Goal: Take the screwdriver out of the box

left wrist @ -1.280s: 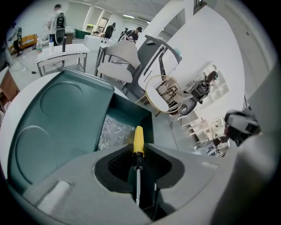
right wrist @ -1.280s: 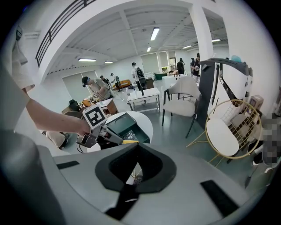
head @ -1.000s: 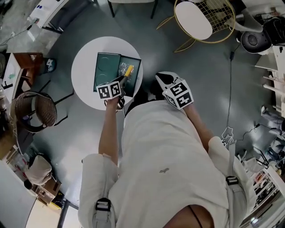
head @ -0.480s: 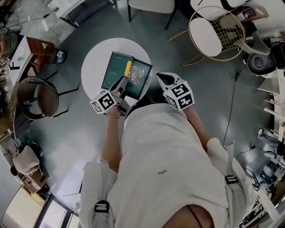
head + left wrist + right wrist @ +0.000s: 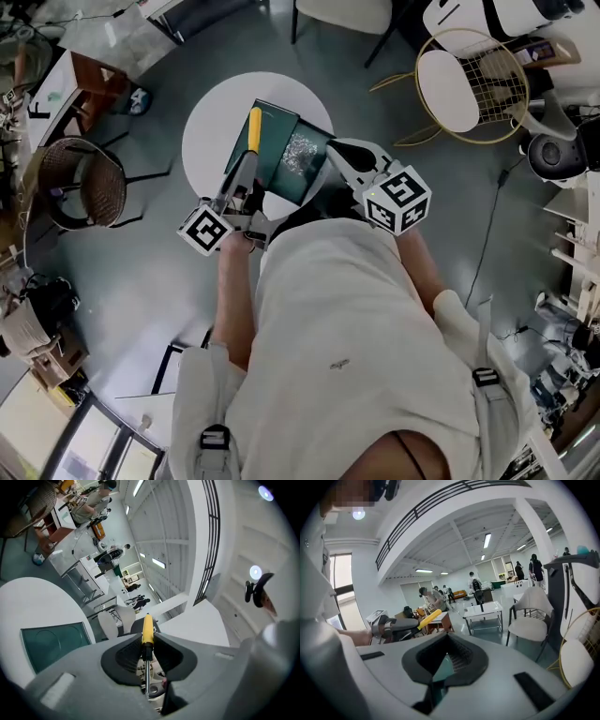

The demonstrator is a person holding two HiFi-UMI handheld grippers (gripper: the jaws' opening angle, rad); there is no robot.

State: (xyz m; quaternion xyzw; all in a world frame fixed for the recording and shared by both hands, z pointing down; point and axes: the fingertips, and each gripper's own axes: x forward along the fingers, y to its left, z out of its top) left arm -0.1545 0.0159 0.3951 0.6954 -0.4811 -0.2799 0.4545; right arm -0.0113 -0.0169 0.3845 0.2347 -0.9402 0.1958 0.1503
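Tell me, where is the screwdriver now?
Head view: the left gripper clamps the screwdriver in its jaws above the green box on the round table.

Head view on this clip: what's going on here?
A person stands over a round white table with a gripper in each hand. The left gripper is clamped on a yellow-handled screwdriver, holding it up in the air, out of the open dark green box on the table. The right gripper is empty, its fingers slightly apart, beside the box.
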